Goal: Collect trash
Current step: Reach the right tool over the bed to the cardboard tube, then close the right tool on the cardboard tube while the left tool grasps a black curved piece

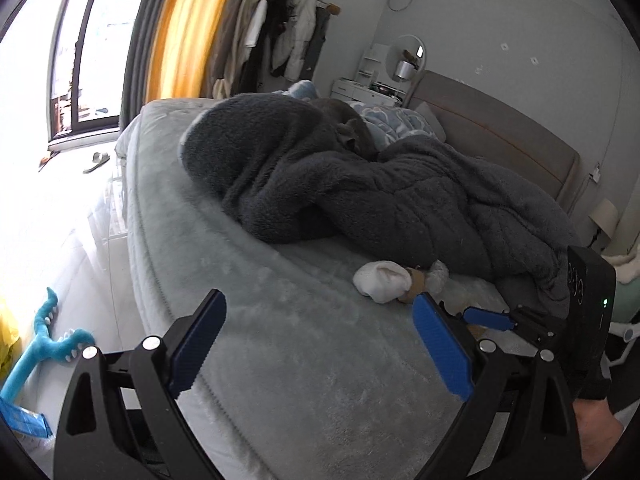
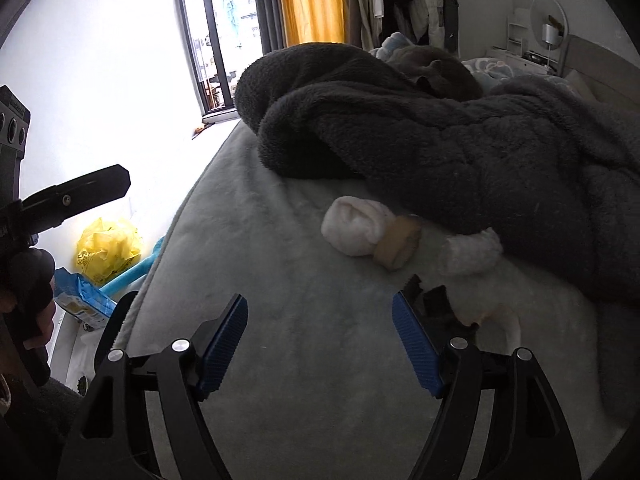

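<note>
A white crumpled wad [image 1: 382, 281] [image 2: 356, 226], a brown cardboard tape ring [image 1: 414, 285] [image 2: 398, 246] and a second whitish wad [image 1: 437, 276] [image 2: 470, 254] lie on the grey-green bed cover [image 1: 288, 340] [image 2: 280, 280] at the edge of a dark fleece blanket [image 1: 360, 184] [image 2: 440, 140]. A dark scrap [image 2: 434, 300] lies by the right gripper's right finger. My left gripper [image 1: 320, 338] is open and empty, short of the trash. My right gripper [image 2: 320, 340] is open and empty, just before the trash; in the left wrist view [image 1: 492, 318] its fingers show at the right.
A grey cat [image 2: 436, 68] lies on the blanket. On the floor to the left are a yellow plastic bag [image 2: 108, 248], a blue packet [image 2: 84, 300] and a blue toy [image 1: 44, 340]. A window [image 2: 216, 40], a clothes rack [image 1: 280, 28] and a headboard [image 1: 500, 136] stand beyond.
</note>
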Demonstrator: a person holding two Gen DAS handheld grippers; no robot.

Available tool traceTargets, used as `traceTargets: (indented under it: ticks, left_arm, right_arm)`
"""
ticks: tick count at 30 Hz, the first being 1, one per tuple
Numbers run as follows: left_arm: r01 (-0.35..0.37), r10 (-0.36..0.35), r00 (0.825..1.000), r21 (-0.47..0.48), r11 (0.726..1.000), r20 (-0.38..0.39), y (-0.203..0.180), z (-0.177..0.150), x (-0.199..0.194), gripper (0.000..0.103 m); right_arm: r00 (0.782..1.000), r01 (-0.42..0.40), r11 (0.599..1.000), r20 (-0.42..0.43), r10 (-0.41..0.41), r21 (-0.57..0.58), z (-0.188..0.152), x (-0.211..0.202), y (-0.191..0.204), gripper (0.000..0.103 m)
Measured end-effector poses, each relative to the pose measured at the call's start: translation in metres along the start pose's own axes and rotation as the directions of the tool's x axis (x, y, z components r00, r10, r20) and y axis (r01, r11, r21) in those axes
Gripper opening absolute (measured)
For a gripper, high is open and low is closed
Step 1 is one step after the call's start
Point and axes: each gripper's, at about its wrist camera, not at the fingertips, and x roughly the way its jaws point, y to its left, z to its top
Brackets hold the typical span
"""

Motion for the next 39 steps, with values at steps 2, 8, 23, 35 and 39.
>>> traceTargets:
  ticks: [2, 8, 23, 35, 39]
  left_arm:
    - [0.011, -0.011, 1.0, 0.017, 1.0, -0.012, -0.007, -0.002, 0.009, 0.096]
    - [0.052, -0.05, 0.997, 0.038, 0.998, -0.051, -0.027, -0.009, 0.03, 0.095]
    - [0.205, -0.2, 0.974, 0.045, 0.978, -0.102, -0.076, -0.022, 0.07, 0.094]
    - [0.219, -0.208, 0.964, 0.053, 0.974, -0.169, -0.098, -0.033, 0.106, 0.083]
    - [0.225, -0.214, 0.961, 0.047, 0.973, -0.176, -0.1, -0.037, 0.113, 0.078]
  right_arm:
    - [1.0, 0.025, 1.0, -0.002, -0.025, 0.004, -0.004, -0.003, -0.012, 0.079]
    - [0.997, 0.079, 0.996, -0.005, -0.078, 0.049, -0.019, -0.012, -0.05, 0.079]
    - [0.99, 0.136, 0.986, -0.059, -0.13, 0.101, -0.043, -0.002, -0.113, 0.079]
    - [0.996, 0.08, 0.994, -0.057, -0.076, 0.07, -0.045, 0.012, -0.121, 0.064]
    - [0.997, 0.07, 0.997, -0.045, -0.068, 0.045, -0.043, 0.013, -0.119, 0.051]
